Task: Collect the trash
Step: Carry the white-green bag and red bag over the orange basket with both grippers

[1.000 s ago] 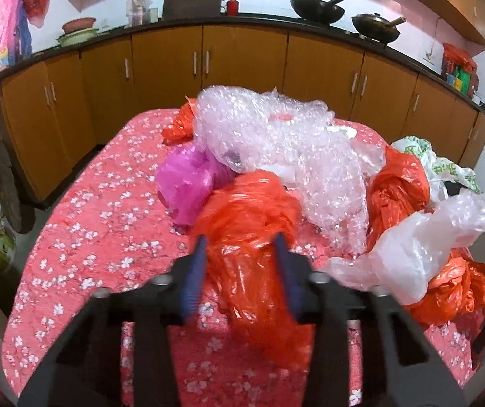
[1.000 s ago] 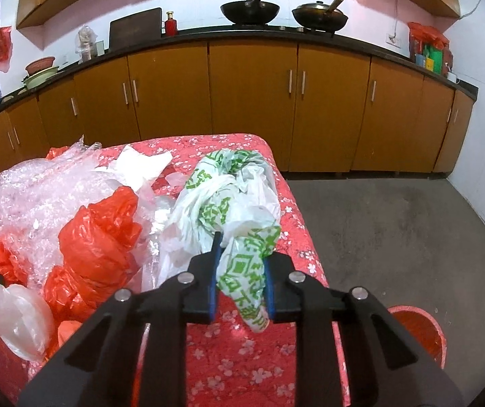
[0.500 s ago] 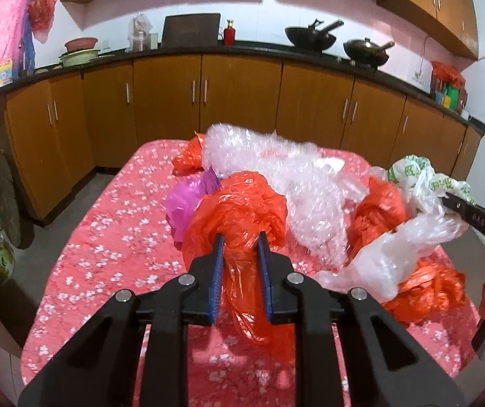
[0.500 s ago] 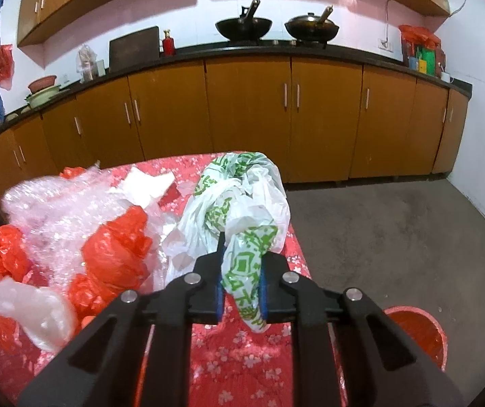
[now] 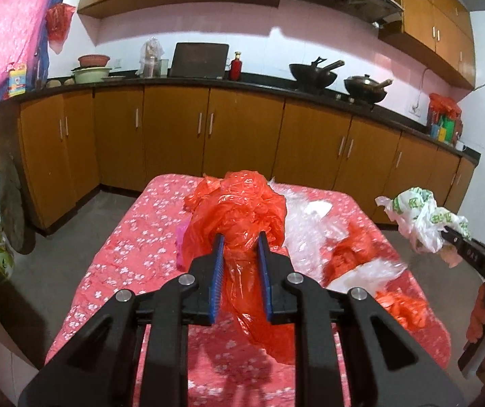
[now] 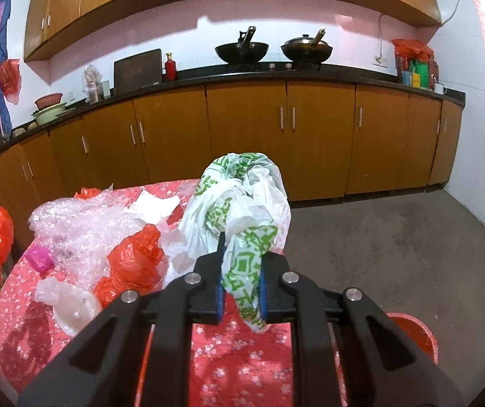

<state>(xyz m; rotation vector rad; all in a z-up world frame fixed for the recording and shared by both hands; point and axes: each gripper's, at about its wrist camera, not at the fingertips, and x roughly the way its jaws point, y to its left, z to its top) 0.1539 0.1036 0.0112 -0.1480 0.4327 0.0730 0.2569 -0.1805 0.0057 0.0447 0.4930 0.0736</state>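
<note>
While the left gripper is clamped on an orange plastic bag and the right gripper on a green-printed white bag, both lifted above the table; next, I think, carry these 2 to the red bucket.

Both fisheye views are evenly lit from overhead, bending the brown wooden kitchen cabinets and darkening the corners. The crumpled plastic bags at the right of the left view smear with motion blur, and soft shadows fall on the red floral tablecloth.
</note>
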